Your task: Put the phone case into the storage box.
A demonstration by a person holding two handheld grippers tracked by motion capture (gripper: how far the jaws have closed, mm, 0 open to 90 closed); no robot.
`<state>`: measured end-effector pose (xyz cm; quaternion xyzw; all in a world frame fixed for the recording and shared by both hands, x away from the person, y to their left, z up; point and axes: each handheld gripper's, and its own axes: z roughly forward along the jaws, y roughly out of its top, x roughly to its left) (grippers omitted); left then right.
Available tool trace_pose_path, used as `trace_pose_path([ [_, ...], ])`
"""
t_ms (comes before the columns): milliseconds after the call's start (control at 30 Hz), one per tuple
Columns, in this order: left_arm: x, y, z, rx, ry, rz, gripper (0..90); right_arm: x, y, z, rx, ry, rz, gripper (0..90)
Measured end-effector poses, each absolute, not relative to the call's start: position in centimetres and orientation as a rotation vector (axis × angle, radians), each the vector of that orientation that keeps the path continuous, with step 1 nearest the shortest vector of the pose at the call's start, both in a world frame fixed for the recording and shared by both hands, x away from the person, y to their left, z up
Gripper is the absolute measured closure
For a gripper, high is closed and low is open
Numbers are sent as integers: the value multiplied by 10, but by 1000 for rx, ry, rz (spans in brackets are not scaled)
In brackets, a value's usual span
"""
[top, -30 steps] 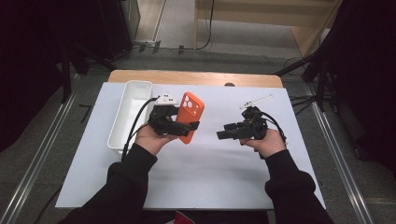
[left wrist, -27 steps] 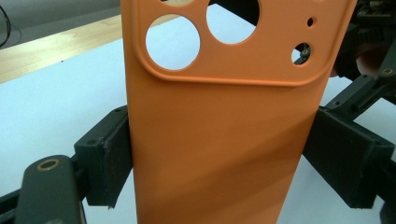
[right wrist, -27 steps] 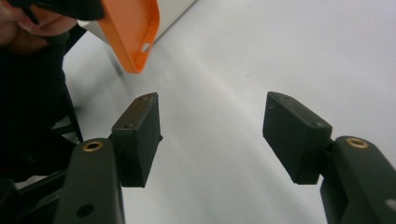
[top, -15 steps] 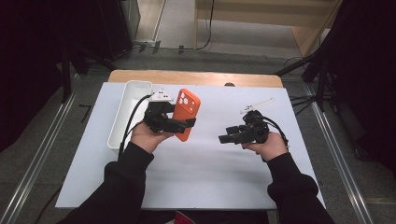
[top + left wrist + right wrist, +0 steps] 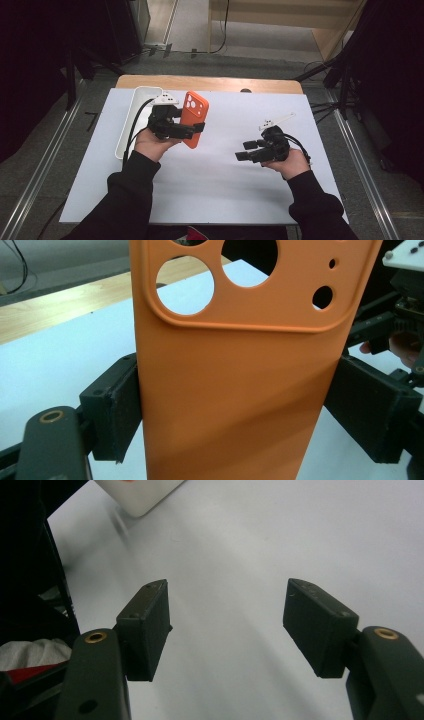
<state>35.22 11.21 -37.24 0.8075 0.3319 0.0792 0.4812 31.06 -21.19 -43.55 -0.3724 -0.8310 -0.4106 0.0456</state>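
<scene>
An orange phone case (image 5: 194,116) with camera cut-outs stands nearly upright above the white mat, its cut-out end up. My left gripper (image 5: 192,131) is shut on it, the pads pressing its two long edges. In the left gripper view the case (image 5: 240,370) rises between the jaws of my left gripper (image 5: 245,412), with the other hand's gripper (image 5: 400,315) behind it at the right. My right gripper (image 5: 246,151) hovers low over the mat right of centre, pointing left. Its jaws stand well apart with nothing between them, as the right gripper view (image 5: 227,627) shows.
A long white tray (image 5: 131,120) lies along the mat's left side, just behind my left hand; its corner (image 5: 142,497) appears in the right gripper view. The white mat (image 5: 210,185) covers most of the wooden table (image 5: 210,82). Dark stands and floor rails flank the table.
The left gripper has tipped the orange case a little more upright and drawn it slightly left. The right hand has drifted a touch toward the person.
</scene>
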Motion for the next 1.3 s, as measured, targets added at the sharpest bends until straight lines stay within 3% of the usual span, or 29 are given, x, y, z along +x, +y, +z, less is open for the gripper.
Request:
trace_pose_path([
  [1300,360,150,-350,1917,889,233,148,280,-225,-453,-1136,-2554,-1262,324],
])
